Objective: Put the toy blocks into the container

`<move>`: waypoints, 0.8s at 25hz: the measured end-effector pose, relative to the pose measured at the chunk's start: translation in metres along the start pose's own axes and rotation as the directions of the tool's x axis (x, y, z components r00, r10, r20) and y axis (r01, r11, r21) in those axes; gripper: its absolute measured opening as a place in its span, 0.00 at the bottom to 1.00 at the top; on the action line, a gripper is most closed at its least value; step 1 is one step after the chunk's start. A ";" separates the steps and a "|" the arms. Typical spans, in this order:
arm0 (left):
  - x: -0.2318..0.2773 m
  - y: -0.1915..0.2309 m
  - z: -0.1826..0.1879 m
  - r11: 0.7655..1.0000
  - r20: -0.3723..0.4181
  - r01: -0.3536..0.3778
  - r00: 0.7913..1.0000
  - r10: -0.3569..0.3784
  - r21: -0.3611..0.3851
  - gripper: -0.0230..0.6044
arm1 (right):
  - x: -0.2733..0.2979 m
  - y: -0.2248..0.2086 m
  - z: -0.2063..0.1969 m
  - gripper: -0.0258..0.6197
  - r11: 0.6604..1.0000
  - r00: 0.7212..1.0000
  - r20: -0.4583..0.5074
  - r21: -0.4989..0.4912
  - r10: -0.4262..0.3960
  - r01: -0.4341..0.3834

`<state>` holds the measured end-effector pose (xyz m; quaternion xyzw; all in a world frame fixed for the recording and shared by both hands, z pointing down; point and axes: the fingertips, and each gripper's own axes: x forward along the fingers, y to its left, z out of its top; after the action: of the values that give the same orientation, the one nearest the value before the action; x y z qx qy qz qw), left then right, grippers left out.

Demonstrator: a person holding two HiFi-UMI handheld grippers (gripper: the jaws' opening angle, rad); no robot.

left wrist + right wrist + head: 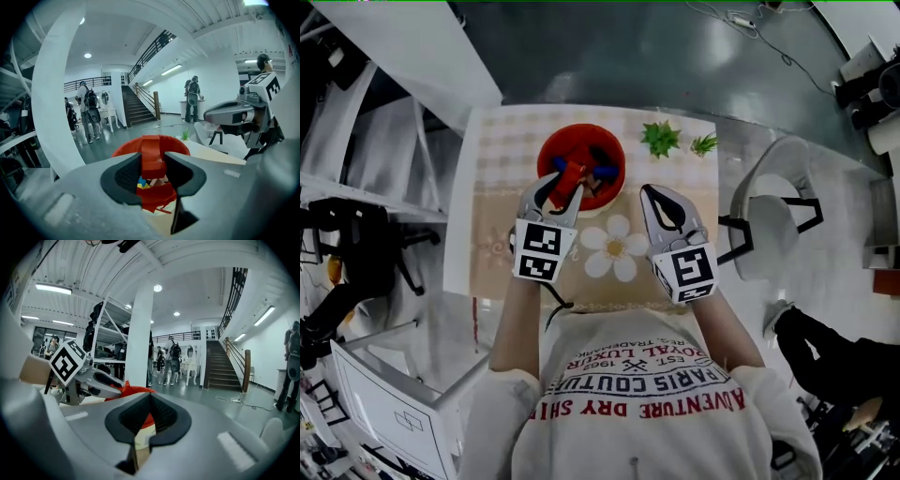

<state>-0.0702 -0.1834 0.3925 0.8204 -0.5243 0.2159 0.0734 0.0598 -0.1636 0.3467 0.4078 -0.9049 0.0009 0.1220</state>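
my left claw point(565, 180) is clamped on a red plastic toy block point(152, 154), held upright just above the round red plastic container point(581, 129), which has other coloured blocks point(602, 172) inside. my right claw point(649, 190) is closed and empty, over the beige patterned tabletop point(502, 187) just right of the container.

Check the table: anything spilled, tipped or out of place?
Nothing stands out. The red bowl sits upright with blocks inside; the left gripper holds a red block over it; the right gripper is shut, empty.
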 end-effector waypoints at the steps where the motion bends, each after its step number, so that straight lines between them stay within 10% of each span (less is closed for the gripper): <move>1: 0.002 0.000 -0.001 1.000 -0.006 0.003 1.000 -0.003 0.002 0.29 | 0.001 0.000 -0.001 0.04 1.000 1.000 -0.002 0.002 -0.004 0.004; 10: 0.005 0.003 0.004 1.000 0.032 -0.017 0.999 0.017 -0.013 0.48 | 0.000 -0.005 -0.003 0.04 0.999 0.999 -0.005 0.012 -0.040 0.040; 20: -0.040 0.008 0.040 0.999 0.211 0.011 0.977 -0.002 -0.041 0.36 | -0.011 0.010 0.011 0.04 0.999 0.998 0.054 0.025 -0.038 0.037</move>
<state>-0.0804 -0.1680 0.3383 0.8388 -0.5307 0.1165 0.0352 0.0572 -0.1499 0.3348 0.4260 -0.9000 -0.0014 0.0923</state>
